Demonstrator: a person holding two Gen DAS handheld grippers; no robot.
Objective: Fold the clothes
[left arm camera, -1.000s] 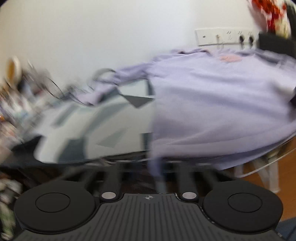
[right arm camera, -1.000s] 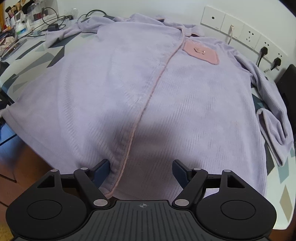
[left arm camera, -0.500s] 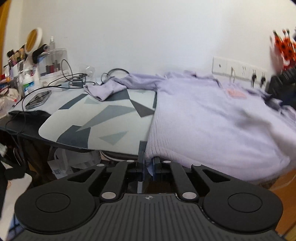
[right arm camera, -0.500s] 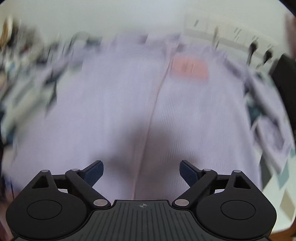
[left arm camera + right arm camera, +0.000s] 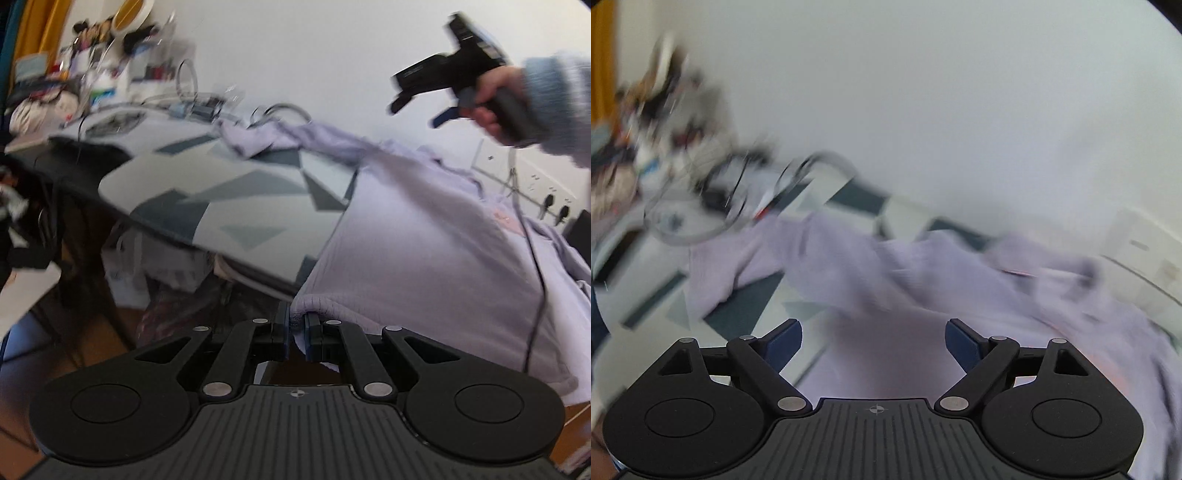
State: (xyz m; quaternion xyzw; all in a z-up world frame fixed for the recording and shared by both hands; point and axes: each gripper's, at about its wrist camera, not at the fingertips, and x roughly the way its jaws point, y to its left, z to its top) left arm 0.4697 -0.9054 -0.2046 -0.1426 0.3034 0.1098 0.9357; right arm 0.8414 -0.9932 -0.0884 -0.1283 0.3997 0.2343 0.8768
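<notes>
Desk clutter (image 5: 665,147) blurred | left gripper (image 5: 295,332) pinches garment (image 5: 424,240) hem

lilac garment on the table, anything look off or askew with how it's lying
Yes. The lilac garment isn't flat: its hem hangs over the near edge of the patterned table, where the left gripper is shut on a corner. One sleeve trails crumpled toward the tangled cables. The right gripper is open and empty above it.

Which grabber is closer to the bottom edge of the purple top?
Left. The left gripper has its jaws shut on the purple top's bottom edge. The right gripper is up in the air above the top, jaws open.
</notes>
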